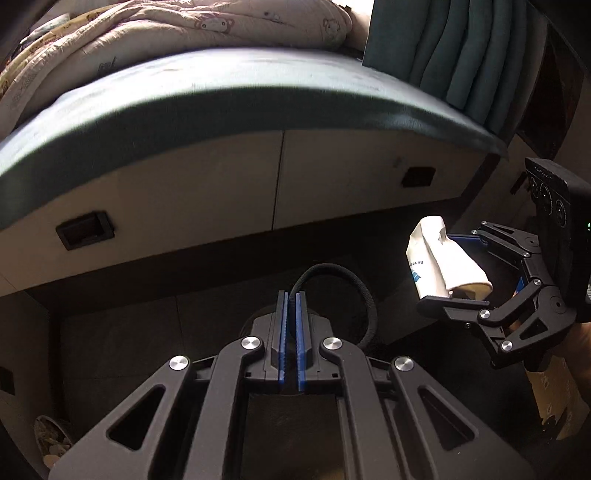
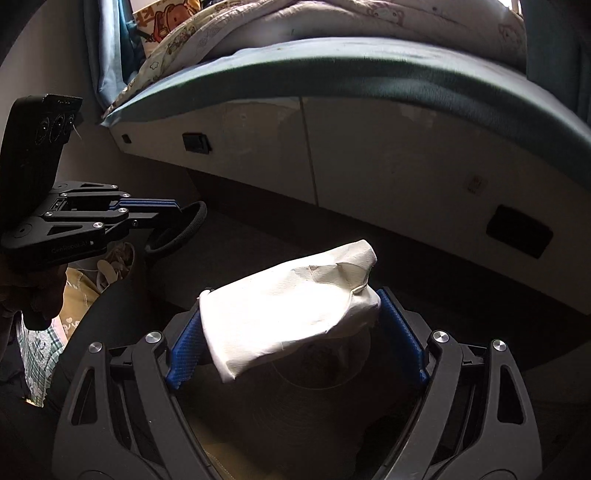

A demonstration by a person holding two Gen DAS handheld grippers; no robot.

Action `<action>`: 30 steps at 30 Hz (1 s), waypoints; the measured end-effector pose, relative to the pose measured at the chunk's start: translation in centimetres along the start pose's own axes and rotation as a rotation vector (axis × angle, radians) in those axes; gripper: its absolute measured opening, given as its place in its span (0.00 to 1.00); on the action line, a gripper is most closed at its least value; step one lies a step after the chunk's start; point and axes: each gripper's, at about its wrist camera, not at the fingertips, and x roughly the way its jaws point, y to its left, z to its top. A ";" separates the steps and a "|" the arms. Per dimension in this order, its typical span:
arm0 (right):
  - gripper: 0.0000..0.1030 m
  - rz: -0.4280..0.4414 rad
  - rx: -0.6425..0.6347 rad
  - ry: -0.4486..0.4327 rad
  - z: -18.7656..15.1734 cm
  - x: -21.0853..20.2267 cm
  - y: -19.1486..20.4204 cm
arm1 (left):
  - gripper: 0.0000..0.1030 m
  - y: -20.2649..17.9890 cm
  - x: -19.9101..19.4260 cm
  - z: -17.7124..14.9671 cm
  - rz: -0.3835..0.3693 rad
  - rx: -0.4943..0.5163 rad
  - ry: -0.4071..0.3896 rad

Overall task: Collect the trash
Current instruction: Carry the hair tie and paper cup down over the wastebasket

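Note:
My left gripper [image 1: 291,299] is shut on a black hair tie [image 1: 354,291], whose loop hangs out past the fingertips; it also shows in the right wrist view [image 2: 184,227], held by the left gripper [image 2: 173,206]. My right gripper [image 2: 291,306] is shut on a crushed white paper cup [image 2: 288,310] lying sideways between its blue pads [image 2: 184,350]. The cup [image 1: 439,258] and the right gripper [image 1: 454,269] show at the right of the left wrist view. Both grippers hover above a dark floor in front of a bed.
A bed with a teal mattress edge [image 1: 221,103] and a patterned quilt [image 1: 184,26] spans the background, over a cream base with recessed black handles [image 1: 85,234]. A teal curtain [image 1: 461,48] hangs at right. A slipper [image 1: 50,439] lies on the floor at lower left.

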 end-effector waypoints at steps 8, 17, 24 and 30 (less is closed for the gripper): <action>0.79 -0.021 0.028 0.082 -4.1 4.6 -0.6 | 0.03 1.3 8.5 -5.3 -0.006 -0.044 0.149; 0.79 -0.010 0.011 0.188 -5.9 9.9 -0.9 | 0.03 1.3 15.6 -7.4 -0.061 -0.031 0.245; 0.79 -0.002 0.026 0.239 -6.4 12.6 -1.8 | 0.03 1.0 18.6 -6.7 -0.077 -0.013 0.265; 0.79 0.002 0.027 0.286 -6.3 14.8 -2.4 | 0.11 1.7 20.2 -6.4 -0.082 -0.035 0.284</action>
